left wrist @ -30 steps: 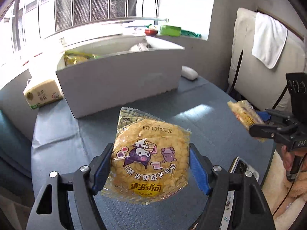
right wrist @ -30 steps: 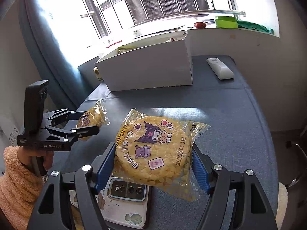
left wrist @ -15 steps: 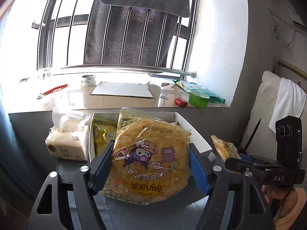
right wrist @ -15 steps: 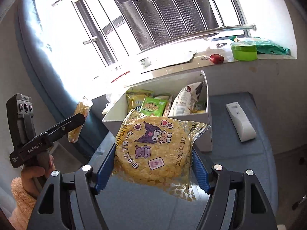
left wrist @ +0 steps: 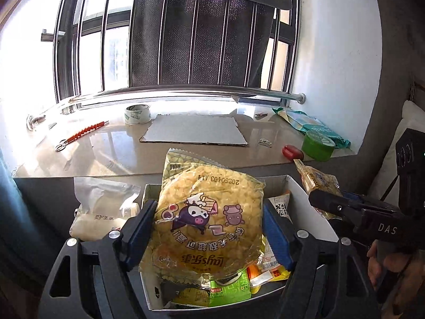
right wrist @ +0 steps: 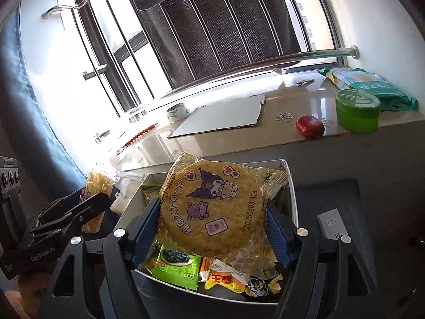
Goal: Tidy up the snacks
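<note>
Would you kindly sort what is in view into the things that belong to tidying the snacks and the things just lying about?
Part of the job:
- round yellow corn-snack packet, between the opening jaws of the left gripper
- matching yellow packet in the right gripper
- white snack box

Lying about:
- roll of tape
- cardboard sheet
- green round tin
- white remote

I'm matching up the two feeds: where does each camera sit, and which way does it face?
Left wrist: on the left gripper, facing the window over the white box; the right gripper and a hand show.
Right wrist: on the right gripper, same way; the left gripper shows.
Shared: box, windowsill, green tub.
</note>
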A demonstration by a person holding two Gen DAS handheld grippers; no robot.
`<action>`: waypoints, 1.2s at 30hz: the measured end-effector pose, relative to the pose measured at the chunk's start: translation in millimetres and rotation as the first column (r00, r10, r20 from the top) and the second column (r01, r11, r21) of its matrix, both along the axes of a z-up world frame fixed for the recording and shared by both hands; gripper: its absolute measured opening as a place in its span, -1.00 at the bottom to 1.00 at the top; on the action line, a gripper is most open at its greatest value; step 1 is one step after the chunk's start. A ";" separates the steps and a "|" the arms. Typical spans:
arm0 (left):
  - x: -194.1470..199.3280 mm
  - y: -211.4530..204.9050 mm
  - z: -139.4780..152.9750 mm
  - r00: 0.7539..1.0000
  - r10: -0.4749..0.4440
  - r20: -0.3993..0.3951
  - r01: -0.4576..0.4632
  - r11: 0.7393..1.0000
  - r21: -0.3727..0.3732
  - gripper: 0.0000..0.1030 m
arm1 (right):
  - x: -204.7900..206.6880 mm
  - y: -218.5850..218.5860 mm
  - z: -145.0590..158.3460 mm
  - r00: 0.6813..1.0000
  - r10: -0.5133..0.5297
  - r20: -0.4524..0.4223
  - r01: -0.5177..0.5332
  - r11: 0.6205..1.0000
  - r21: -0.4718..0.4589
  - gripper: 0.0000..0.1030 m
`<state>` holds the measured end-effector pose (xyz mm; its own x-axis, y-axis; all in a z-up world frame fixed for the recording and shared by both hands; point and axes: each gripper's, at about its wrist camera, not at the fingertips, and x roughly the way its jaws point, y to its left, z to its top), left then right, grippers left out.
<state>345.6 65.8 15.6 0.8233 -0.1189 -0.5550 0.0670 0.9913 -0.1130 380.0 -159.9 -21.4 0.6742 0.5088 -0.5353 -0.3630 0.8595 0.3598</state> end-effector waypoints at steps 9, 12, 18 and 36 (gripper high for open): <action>-9.0 14.5 -10.7 0.997 0.064 -0.053 -0.064 0.998 -0.016 1.00 | 4.5 3.0 -9.4 0.999 -0.049 -0.017 0.047 0.996 -0.080 1.00; -20.1 15.8 -5.4 0.997 0.076 -0.022 -0.076 0.997 -0.015 1.00 | -0.4 0.4 -8.5 0.997 -0.074 0.001 0.073 0.990 -0.118 1.00; -51.1 7.6 14.3 0.996 0.075 0.048 -0.076 0.997 0.018 1.00 | -24.1 0.4 10.1 0.994 -0.068 0.088 0.082 0.981 -0.175 1.00; -235.8 -56.4 10.0 0.991 0.046 0.124 -0.044 0.999 -0.018 1.00 | -218.0 -39.6 49.5 0.965 0.060 0.257 -0.015 0.985 -0.175 1.00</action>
